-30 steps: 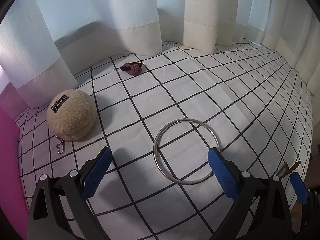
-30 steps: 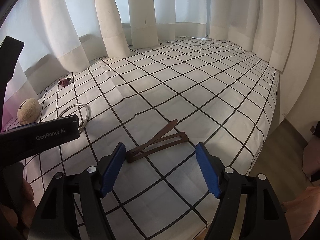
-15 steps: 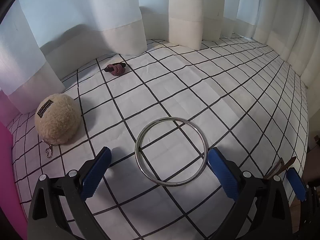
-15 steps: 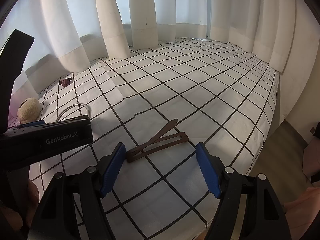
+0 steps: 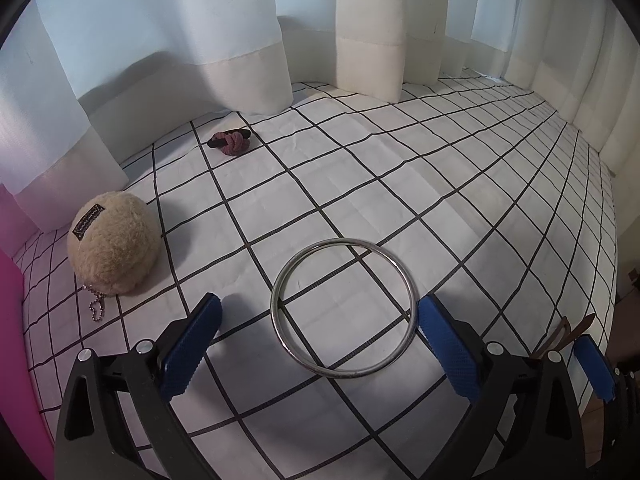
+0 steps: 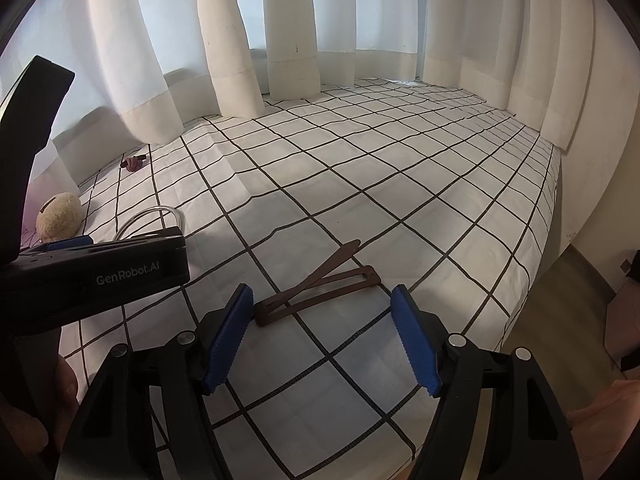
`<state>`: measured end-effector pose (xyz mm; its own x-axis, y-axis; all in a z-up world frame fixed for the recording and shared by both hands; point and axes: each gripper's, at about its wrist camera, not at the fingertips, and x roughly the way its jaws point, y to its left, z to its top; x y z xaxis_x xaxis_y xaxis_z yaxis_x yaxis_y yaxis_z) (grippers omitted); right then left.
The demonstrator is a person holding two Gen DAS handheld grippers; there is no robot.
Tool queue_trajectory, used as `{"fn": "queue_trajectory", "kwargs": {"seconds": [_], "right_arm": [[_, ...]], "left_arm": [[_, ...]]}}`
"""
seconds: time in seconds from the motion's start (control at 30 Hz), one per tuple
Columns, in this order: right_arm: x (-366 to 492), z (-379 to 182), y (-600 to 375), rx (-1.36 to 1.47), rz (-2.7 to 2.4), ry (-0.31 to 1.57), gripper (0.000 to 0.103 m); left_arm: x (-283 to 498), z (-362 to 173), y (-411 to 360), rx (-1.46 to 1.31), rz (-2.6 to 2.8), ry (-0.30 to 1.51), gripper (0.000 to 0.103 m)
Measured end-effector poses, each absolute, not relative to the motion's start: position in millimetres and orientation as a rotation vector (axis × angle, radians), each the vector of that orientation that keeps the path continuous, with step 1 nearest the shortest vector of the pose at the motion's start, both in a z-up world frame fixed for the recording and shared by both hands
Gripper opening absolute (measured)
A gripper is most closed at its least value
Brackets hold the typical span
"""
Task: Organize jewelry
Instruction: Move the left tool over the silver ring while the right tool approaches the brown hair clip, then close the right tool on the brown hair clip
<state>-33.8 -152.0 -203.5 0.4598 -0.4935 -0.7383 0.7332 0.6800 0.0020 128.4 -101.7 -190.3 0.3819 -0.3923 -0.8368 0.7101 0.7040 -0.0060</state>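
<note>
Both grippers tilted down over the checked table, fingers spread, nothing grasped.

The left gripper (image 5: 316, 344) angles steeply down over the metal ring (image 5: 342, 308), which lies flat on the table, well in from the edges; its fingers (image 5: 448, 350) stand wide, the right one just beside the ring's rim, contact unclear. The right gripper (image 6: 322, 336) slants down near the table's right edge; the brown hair clip (image 6: 318, 290) lies between its released fingers (image 6: 228, 336), long axis running crosswise and slightly toward the far right corner.

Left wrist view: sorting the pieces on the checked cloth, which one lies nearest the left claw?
The silver ring, flat between the open left claw tips; the plush ball and knotted piece lie farther.
</note>
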Motion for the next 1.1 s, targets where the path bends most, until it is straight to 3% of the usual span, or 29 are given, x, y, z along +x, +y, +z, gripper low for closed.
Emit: {"fn": "queue_trajectory", "kwargs": {"seconds": [0.37,0.7,1.1], "right_arm": [[-35,-202,-152,0.347,-0.77,0.768,0.056],[-43,-200,-162,0.353,-0.765,0.756,0.002],[-50,-190,-164,0.339,-0.74,0.742,0.002]], "left_arm": [[121,-184,-102,0.391,-0.759,0.911,0.071],[121,-183,-101,0.379,-0.75,0.922,0.07],[121,-173,-95,0.354,-0.737,0.91,0.07]]}}
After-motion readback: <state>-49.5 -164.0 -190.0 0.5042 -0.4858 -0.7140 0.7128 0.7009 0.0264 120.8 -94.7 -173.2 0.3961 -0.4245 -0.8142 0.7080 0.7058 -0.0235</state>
